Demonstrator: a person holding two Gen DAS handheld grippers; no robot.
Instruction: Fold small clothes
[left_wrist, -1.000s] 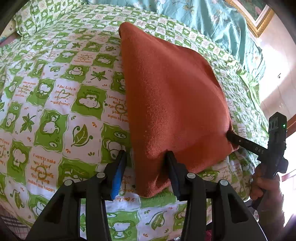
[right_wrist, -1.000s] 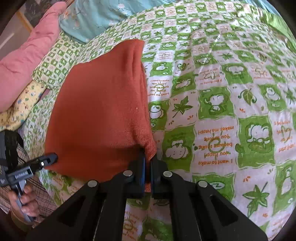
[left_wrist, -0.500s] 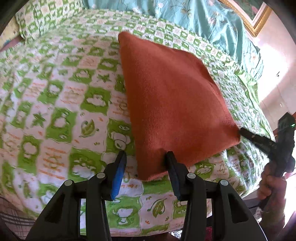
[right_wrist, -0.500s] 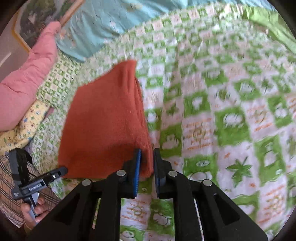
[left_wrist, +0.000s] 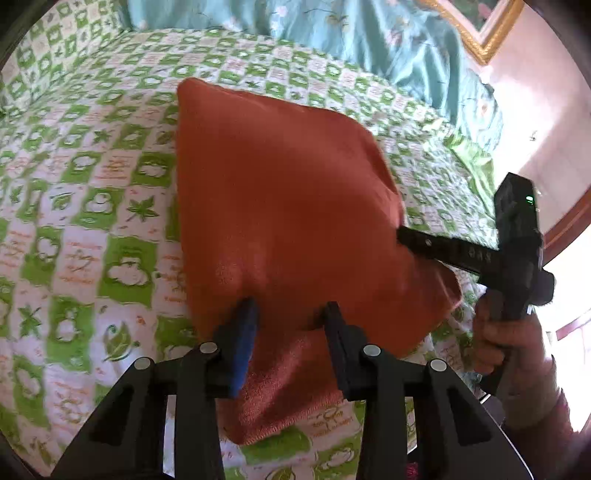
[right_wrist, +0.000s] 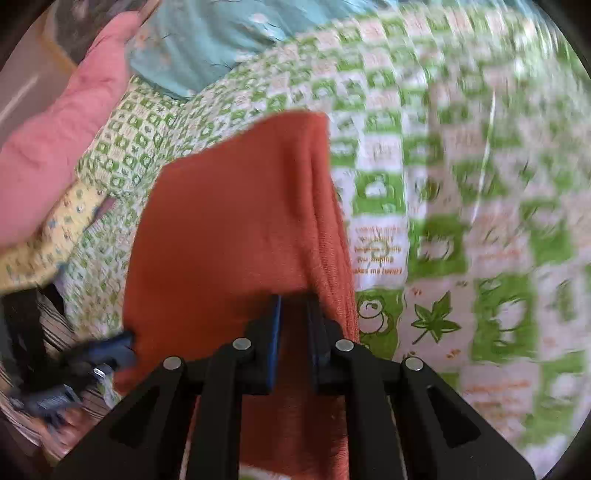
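A folded rust-orange cloth (left_wrist: 280, 206) lies on the green-and-white patterned bedspread (left_wrist: 92, 192); it also shows in the right wrist view (right_wrist: 229, 236). My left gripper (left_wrist: 290, 317) is open, its fingers pushed in at the cloth's near edge, with a lower layer (left_wrist: 291, 391) showing between and below them. My right gripper (right_wrist: 293, 306) is open a little, its fingertips under the cloth's near right corner. The right gripper shows in the left wrist view (left_wrist: 402, 234) at the cloth's right edge. The left gripper shows blurred in the right wrist view (right_wrist: 125, 341) at the cloth's left corner.
A teal quilt (left_wrist: 369, 40) lies bunched at the head of the bed. A pink pillow (right_wrist: 55, 140) and a yellow patterned pillow (right_wrist: 48, 247) sit at the left in the right wrist view. A framed picture (left_wrist: 484, 29) hangs on the wall.
The right gripper's jaws went from shut on the cloth's corner to slightly apart. Both grippers pushed forward into the cloth's near edge, and the cloth's near part now bulges up over them.
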